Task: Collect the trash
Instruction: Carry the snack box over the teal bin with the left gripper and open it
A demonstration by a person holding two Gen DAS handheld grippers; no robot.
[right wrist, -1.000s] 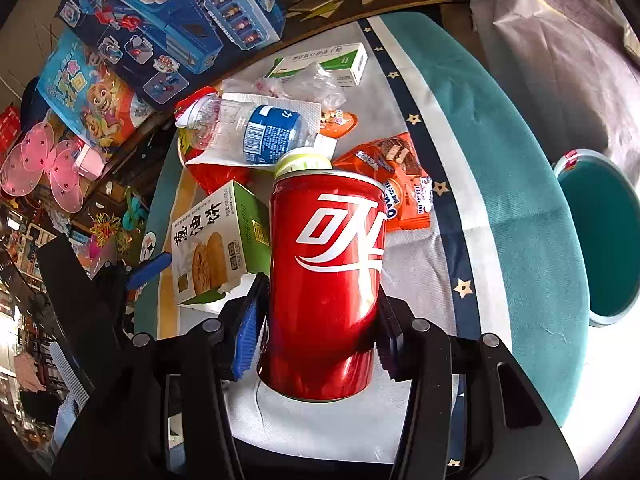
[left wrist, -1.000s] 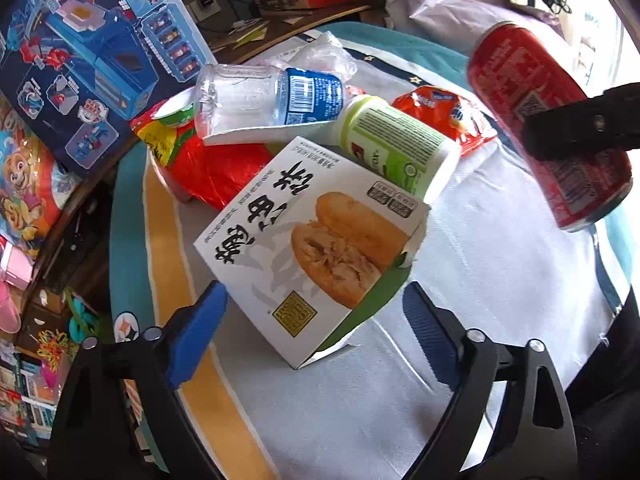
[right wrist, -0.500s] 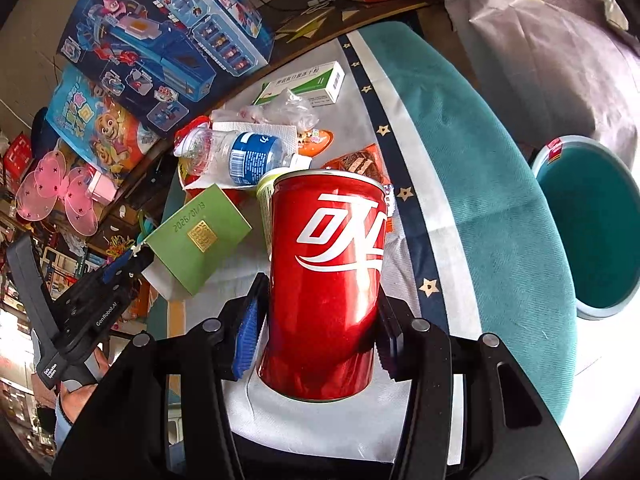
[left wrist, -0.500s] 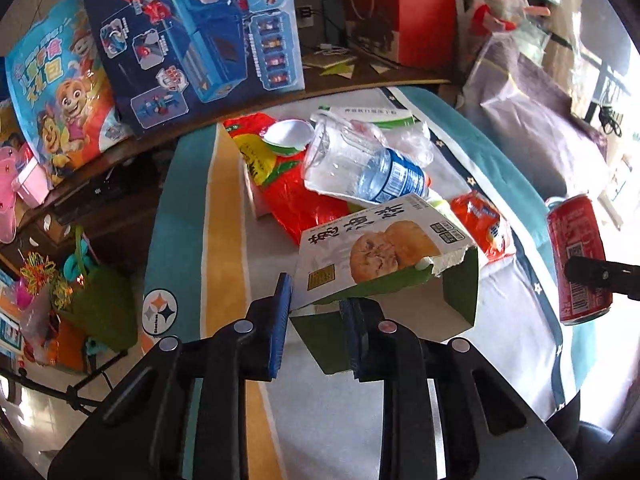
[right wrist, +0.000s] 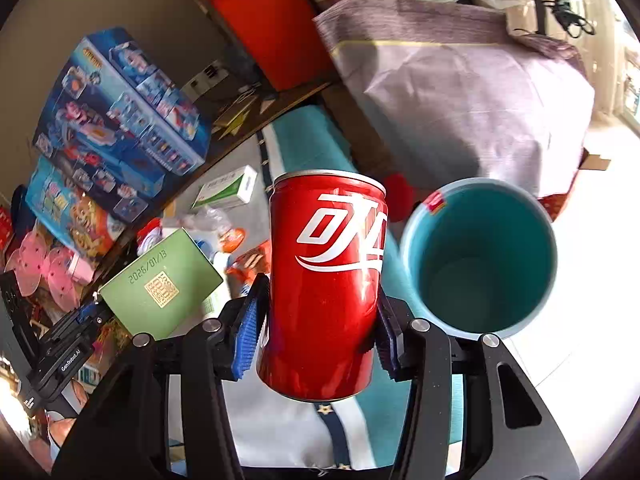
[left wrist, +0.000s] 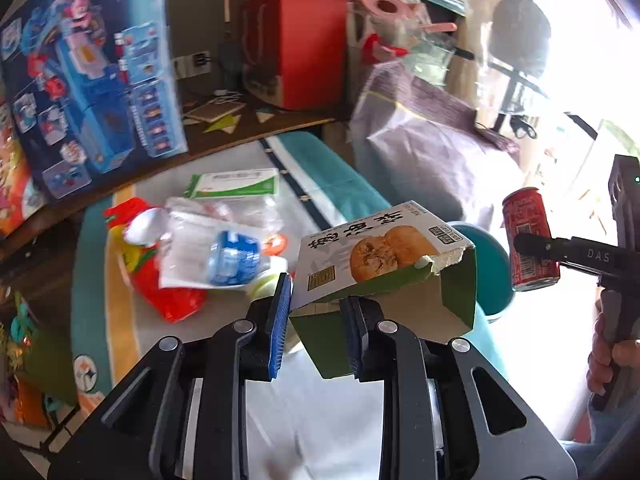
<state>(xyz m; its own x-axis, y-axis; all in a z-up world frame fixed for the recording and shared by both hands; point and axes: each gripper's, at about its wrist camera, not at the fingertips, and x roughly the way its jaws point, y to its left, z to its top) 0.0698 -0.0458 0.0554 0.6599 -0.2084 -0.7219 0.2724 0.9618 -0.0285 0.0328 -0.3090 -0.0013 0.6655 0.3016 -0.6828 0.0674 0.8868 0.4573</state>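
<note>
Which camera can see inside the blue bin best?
The right wrist view shows it best: the teal bin sits right beside the red can, and you look straight down into its open mouth to the bottom. In the left wrist view, only a sliver of the bin peeks out behind the pastry box.

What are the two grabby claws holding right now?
Left gripper: shut on the torn white-and-green cardboard snack box.
Right gripper: shut on the red metal cola can.
</note>
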